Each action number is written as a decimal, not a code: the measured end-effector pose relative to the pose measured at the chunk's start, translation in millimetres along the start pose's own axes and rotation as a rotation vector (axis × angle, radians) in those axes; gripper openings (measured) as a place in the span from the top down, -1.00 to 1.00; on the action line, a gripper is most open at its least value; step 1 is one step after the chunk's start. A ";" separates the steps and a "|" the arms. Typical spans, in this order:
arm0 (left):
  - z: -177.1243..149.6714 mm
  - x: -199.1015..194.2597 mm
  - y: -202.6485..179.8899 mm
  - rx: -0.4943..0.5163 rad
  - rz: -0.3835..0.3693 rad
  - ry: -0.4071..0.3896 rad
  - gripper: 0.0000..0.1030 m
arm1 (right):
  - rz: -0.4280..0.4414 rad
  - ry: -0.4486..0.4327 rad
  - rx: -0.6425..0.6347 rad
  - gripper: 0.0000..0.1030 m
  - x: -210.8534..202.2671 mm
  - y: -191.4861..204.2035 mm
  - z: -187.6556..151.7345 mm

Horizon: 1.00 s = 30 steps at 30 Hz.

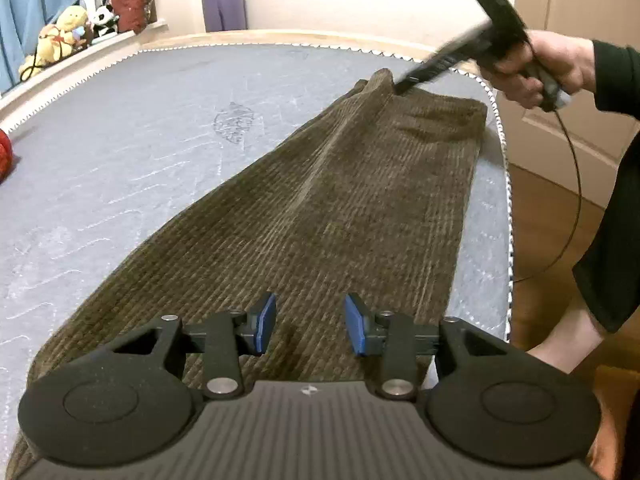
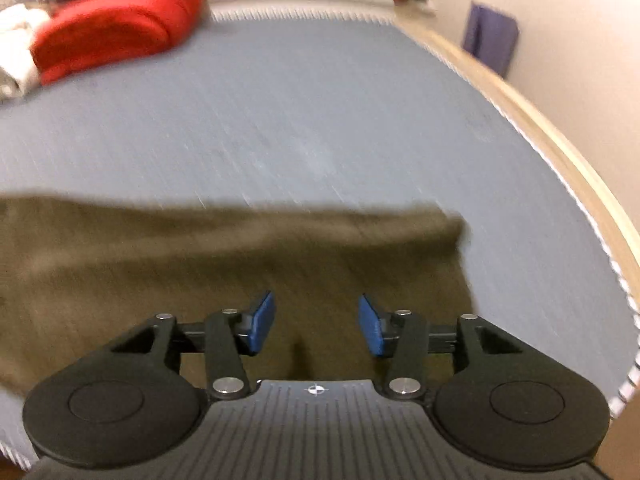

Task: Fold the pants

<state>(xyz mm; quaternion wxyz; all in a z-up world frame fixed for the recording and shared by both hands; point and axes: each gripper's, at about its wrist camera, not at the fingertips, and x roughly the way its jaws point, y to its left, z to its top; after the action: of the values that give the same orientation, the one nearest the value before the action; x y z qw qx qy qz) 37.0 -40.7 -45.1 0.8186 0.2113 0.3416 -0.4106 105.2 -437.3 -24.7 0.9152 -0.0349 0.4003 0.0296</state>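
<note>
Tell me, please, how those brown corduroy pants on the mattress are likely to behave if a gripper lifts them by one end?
The pants would probably sag and drape rather than hold shape: they lie limp with soft creases on the mattress. The thick ribbed fabric suggests some weight, so the far end would likely drag. The ribs should give the blue pads decent purchase; slipping seems unlikely.

Olive-brown corduroy pants (image 1: 304, 216), laid flat

The garment is spread lengthwise along the mattress's right edge, narrowing toward the far end, with one raised crease.
</note>
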 end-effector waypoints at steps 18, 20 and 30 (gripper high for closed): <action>-72.7 -112.7 131.6 -0.448 0.353 -0.008 0.10 | -0.233 0.116 0.077 -0.08 102.9 36.9 43.8; -93.9 -138.8 159.5 -0.583 0.432 -0.004 0.10 | -0.208 0.051 0.055 -0.08 92.3 57.3 55.1; -218.5 -247.9 219.6 -1.063 0.656 0.038 -0.46 | 0.250 -0.216 -0.138 -0.29 -24.9 243.5 76.2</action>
<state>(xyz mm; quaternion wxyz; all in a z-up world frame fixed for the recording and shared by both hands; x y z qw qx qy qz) 25.6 353.0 3.0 0.8890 -0.1239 0.4311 0.0920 124.0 -188.8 35.4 0.9375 -0.0441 0.2980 0.1742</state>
